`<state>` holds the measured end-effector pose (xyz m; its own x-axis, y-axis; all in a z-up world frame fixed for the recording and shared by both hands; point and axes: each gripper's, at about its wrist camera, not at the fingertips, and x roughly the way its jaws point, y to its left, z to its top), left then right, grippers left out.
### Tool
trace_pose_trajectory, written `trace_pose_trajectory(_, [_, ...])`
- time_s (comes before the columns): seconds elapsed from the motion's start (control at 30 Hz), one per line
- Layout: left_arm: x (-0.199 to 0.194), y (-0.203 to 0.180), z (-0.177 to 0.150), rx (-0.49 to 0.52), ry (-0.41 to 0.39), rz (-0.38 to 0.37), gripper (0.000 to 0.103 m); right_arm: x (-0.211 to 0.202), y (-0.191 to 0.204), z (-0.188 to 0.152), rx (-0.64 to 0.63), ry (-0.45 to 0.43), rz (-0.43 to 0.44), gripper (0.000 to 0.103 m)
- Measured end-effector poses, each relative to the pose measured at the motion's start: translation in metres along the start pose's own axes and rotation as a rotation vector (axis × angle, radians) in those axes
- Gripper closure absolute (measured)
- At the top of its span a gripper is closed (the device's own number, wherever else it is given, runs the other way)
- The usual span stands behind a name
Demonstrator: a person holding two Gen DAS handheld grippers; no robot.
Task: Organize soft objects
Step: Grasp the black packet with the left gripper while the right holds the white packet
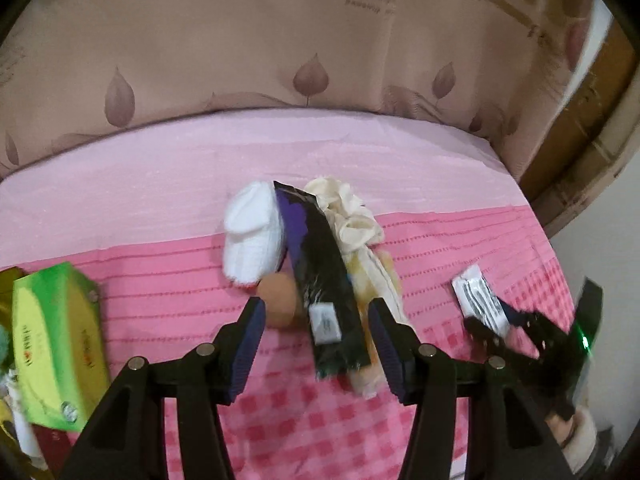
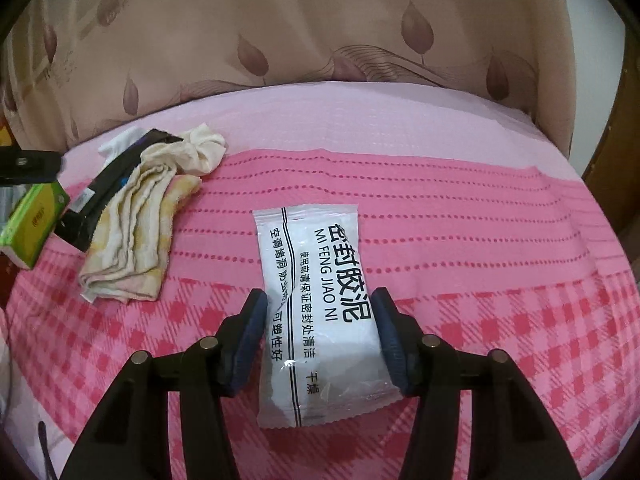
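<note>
In the left wrist view my left gripper (image 1: 316, 316) is open above a black-and-purple packet (image 1: 320, 276) that lies between its fingers, over a yellow-white towel (image 1: 378, 276), a brown ball (image 1: 280, 300), a white rolled cloth (image 1: 252, 236) and a cream cloth (image 1: 344, 208). In the right wrist view my right gripper (image 2: 320, 312) is open, its fingers on either side of a white sealing-putty packet (image 2: 320, 304) lying on the pink cover. The same packet shows in the left wrist view (image 1: 476, 300) with the right gripper (image 1: 516, 324) over it.
A green tissue box (image 1: 56, 344) lies at the left, also in the right wrist view (image 2: 34, 224). The pink checked cover (image 2: 500, 340) spans the surface. A leaf-patterned curtain (image 1: 280, 40) hangs behind. A wooden frame (image 1: 592, 120) stands at the right.
</note>
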<state>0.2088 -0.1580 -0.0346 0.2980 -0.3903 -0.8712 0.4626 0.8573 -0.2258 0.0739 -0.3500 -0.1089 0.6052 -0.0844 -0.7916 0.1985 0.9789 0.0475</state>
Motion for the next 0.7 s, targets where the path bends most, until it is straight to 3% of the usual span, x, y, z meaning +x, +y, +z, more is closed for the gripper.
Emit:
trace_pose_trajectory(0.27, [0.052, 0.005, 0.029, -0.065, 0.112, 0.014, 0.048, 0.001, -0.004, 0.000, 0.020, -0.003, 0.023, 0.050])
trace_pose_trajectory(0.7, [0.070, -0.008, 0.037, -0.014, 0.107, 0.045, 0.048, 0.002, -0.005, 0.002, 0.023, -0.002, 0.029, 0.048])
